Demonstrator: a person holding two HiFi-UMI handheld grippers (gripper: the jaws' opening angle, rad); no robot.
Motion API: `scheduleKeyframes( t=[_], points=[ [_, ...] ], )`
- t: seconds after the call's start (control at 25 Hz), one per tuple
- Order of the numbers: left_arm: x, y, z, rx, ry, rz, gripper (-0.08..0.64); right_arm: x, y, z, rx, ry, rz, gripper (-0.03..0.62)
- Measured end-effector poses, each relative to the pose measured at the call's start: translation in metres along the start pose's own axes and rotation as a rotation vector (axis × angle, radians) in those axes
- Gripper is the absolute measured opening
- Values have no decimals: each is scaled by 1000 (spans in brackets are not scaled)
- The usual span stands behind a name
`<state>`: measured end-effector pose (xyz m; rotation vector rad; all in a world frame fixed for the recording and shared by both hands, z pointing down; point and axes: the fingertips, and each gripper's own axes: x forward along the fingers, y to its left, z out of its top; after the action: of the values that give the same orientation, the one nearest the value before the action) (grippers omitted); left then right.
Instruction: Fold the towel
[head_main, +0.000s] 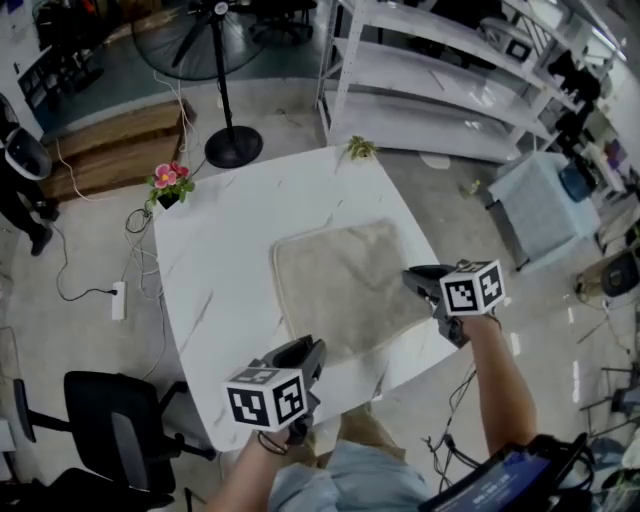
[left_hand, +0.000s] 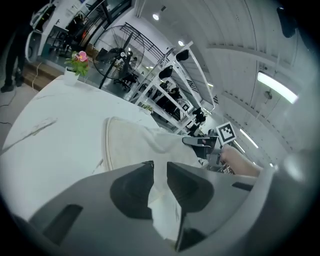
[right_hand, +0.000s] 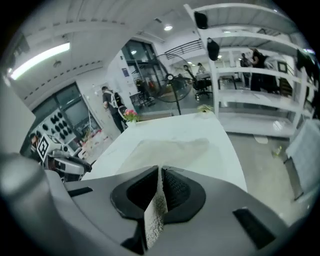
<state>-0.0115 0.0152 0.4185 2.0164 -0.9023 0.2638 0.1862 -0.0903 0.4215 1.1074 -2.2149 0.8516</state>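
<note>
Nearest, by the surface's near edge, the left claw (head_main: 306, 352) was clamped on the towel (head_main: 342, 282) at its near-left corner. In the left gripper view, pale cloth filled the gap between the two jaws and hung out below them. Its cube (head_main: 265, 397) bore black-and-white square markers, the only print that could be made out.

Off to the right, at the surface's right edge, the right claw (head_main: 420, 282) was closed tight on the towel's near-right corner. A thin strip of nubby cloth stood pinched between its ribbed pads. Its own marker cube (head_main: 472, 287) sat just behind, above the person's wrist.

The beige towel lay on the right half of the white, marble-veined surface (head_main: 220, 260). Its far part lay flat, and its near edge was drawn up toward both claws.

A black chair (head_main: 110, 425) stood off the near-left corner. Pink flowers (head_main: 170, 180) sat at the far-left corner and a green sprig (head_main: 360, 148) at the far-right corner. Beyond the far edge stood a pedestal fan (head_main: 222, 70), with white shelves (head_main: 450, 95) to its right.
</note>
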Motion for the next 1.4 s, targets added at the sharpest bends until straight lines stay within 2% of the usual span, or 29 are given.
scheduleKeyframes(
  t=[0.16,0.28,0.44,0.6,0.76,0.88,1.12,1.2,1.32,1.4],
  points=[
    [-19,2,8,-12,-47,-2,86,17,64,28,-243,48,28,34],
    [-35,11,7,-26,-71,15,86,38,112,32,-392,90,58,34],
    [-53,28,2,-59,-99,52,86,76,159,13,-541,164,90,34],
    [-68,44,-6,-88,-112,83,86,123,179,-23,-629,252,100,35],
    [-80,59,-15,-111,-115,111,86,158,178,-56,-656,310,102,35],
    [-89,76,-24,-140,-113,143,86,174,178,-73,-636,324,112,35],
    [-92,85,-22,-157,-127,160,84,178,180,-76,-599,302,127,39],
    [-92,83,-17,-147,-132,158,84,171,188,-68,-582,283,177,74],
    [-93,81,-9,-137,-140,157,84,140,200,-28,-489,178,276,173],
    [-91,81,-7,-138,-143,156,84,116,195,0,-452,104,285,187]
  ],
)
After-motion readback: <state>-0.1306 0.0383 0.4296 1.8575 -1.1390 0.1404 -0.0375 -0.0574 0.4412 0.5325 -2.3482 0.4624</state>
